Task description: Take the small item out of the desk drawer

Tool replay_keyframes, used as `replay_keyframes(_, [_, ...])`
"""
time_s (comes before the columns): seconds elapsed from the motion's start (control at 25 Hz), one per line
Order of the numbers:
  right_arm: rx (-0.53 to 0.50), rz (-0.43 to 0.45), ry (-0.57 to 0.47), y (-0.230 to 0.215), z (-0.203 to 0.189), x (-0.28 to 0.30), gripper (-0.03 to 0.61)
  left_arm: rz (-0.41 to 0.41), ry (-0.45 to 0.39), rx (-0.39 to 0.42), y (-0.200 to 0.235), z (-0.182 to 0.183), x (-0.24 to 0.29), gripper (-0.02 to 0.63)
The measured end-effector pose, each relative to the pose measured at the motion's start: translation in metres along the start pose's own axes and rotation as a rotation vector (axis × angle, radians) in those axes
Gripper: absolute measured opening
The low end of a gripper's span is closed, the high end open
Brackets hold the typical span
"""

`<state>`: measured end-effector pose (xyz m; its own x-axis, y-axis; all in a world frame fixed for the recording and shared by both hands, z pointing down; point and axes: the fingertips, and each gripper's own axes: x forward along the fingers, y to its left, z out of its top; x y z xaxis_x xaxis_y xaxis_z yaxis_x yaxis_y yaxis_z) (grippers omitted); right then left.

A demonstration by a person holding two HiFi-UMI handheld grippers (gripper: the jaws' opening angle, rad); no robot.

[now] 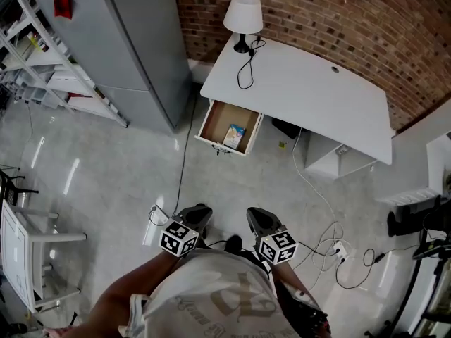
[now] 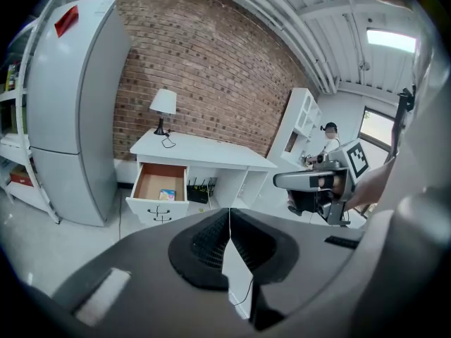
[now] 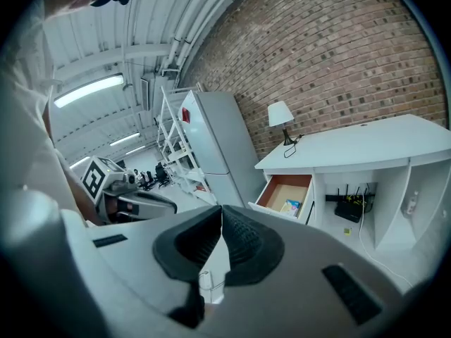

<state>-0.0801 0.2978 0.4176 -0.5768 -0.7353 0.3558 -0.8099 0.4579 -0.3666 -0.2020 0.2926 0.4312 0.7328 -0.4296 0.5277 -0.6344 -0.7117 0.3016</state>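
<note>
**Hand-held grippers.** The left hand-held gripper (image 1: 199,212) sits at the lower centre of the head view. Its two black ribbed jaws are pressed fully together, and nothing lies between them. The right hand-held gripper (image 1: 255,215) is near it, further right in the frame, and the two do not touch. Its jaws also meet pad to pad and hold nothing. Both hand-held grippers point toward the top of the frame, above the glossy grey floor (image 1: 106,167). Both are well apart from the drawer.

**Task item.** The small flat packet with blue and yellow print (image 1: 234,136) lies on the brown base of the open white drawer (image 1: 208,122). In the head view it rests right of the drawer's centre, near the front panel. No other object touches it.

**Drawer and worktop.** The drawer is pulled out from under the left end of the white rectangular worktop (image 1: 317,94), just above the frame centre. A white table lamp with a black stem (image 1: 243,16) stands on the upper left corner of the worktop. Its black cord (image 1: 246,72) lies looped on the surface below it.

**Surroundings.** A tall grey refrigerator (image 1: 120,41) fills the upper left of the head view, against the red brick wall (image 1: 317,13). In the left gripper view, a black router with upright antennas (image 2: 199,191) stands under the worktop, just right of the drawer.
</note>
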Motion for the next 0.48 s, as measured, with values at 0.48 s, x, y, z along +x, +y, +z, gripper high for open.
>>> replay_keyframes(0.48, [0.012, -0.097, 0.003, -0.001, 0.022, 0.045, 0.006, -0.094, 0.013, 0.021, 0.056, 0.025, 0.009, 0.008])
